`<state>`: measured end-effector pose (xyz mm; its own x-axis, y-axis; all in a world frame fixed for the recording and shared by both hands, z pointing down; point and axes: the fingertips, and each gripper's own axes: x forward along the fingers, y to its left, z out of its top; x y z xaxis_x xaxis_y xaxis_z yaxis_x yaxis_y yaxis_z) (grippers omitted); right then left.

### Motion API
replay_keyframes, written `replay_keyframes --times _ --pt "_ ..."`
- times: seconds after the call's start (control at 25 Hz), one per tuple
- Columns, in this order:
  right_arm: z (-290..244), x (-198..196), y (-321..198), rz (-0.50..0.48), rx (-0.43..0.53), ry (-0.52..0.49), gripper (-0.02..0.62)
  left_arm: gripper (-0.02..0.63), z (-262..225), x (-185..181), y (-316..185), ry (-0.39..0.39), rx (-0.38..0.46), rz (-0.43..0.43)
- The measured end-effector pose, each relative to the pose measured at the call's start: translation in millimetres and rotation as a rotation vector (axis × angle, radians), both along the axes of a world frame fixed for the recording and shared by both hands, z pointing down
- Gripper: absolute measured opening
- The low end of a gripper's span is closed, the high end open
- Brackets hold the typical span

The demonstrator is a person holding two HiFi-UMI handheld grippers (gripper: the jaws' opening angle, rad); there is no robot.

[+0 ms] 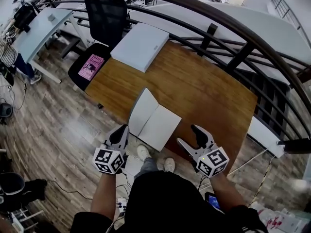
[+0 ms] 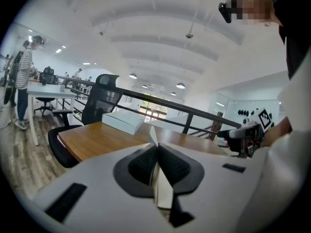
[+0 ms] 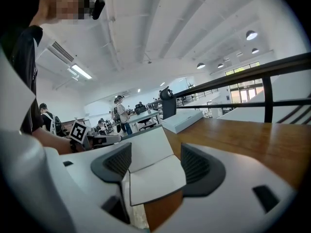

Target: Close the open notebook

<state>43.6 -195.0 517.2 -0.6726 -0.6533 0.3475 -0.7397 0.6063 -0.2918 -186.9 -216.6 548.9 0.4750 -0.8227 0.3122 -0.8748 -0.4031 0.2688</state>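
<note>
The open notebook (image 1: 163,125) with blank white pages lies at the near edge of the wooden table (image 1: 209,91). Its right half lies flat and its left half (image 1: 142,107) is tilted up. My left gripper (image 1: 123,130) is shut on the lower edge of that raised left half; in the left gripper view the sheet (image 2: 152,131) shows edge-on between the closed pads of the left gripper (image 2: 156,165). My right gripper (image 1: 188,136) hangs open just off the notebook's right corner, touching nothing. In the right gripper view the notebook (image 3: 154,174) lies beyond the open right gripper (image 3: 151,163).
A flat white box (image 1: 140,46) sits at the table's far left corner. Behind it stands a black office chair (image 1: 103,13) with a pink book (image 1: 91,66) on its seat. A dark railing (image 1: 233,38) runs past the table's far side. A person (image 2: 24,76) stands at a distant desk.
</note>
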Motion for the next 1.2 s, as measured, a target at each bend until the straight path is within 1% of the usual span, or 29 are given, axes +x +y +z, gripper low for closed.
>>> replay_keyframes --times 0.12,0.36,0.72,0.84,0.92,0.96,1.0,1.04,1.08,1.12,1.2 --pt "-4 8 6 -0.002 0.007 -0.003 0.316 0.026 -2 9 7 -0.055 0.011 -0.017" --pt "-8 21 15 0.002 0.019 -0.009 0.315 0.026 -4 23 17 -0.058 0.017 -0.020" --pt "-10 39 34 0.010 0.024 -0.014 0.314 0.028 -1 52 36 -0.062 0.012 0.003" --pt "-11 43 40 0.012 0.022 -0.014 0.313 0.029 2 64 45 -0.078 0.003 0.021" --pt "-12 47 42 0.012 0.023 -0.015 0.314 0.029 7 78 52 -0.092 -0.008 0.055" --pt "-12 50 44 0.013 0.025 -0.016 0.314 0.036 10 88 57 -0.094 -0.017 0.082" --pt "-13 52 45 0.014 0.027 -0.017 0.313 0.076 14 98 63 -0.094 -0.028 0.114" --pt "-14 54 47 0.015 0.029 -0.018 0.313 0.140 17 107 69 -0.094 -0.037 0.147" --pt "-14 56 48 0.016 0.032 -0.019 0.314 0.179 20 116 75 -0.096 -0.044 0.177" --pt "-15 57 50 0.017 0.034 -0.020 0.314 0.183 22 122 79 -0.098 -0.048 0.198" --pt "-16 61 53 0.021 0.040 -0.024 0.313 0.183 23 130 85 -0.097 -0.053 0.211"
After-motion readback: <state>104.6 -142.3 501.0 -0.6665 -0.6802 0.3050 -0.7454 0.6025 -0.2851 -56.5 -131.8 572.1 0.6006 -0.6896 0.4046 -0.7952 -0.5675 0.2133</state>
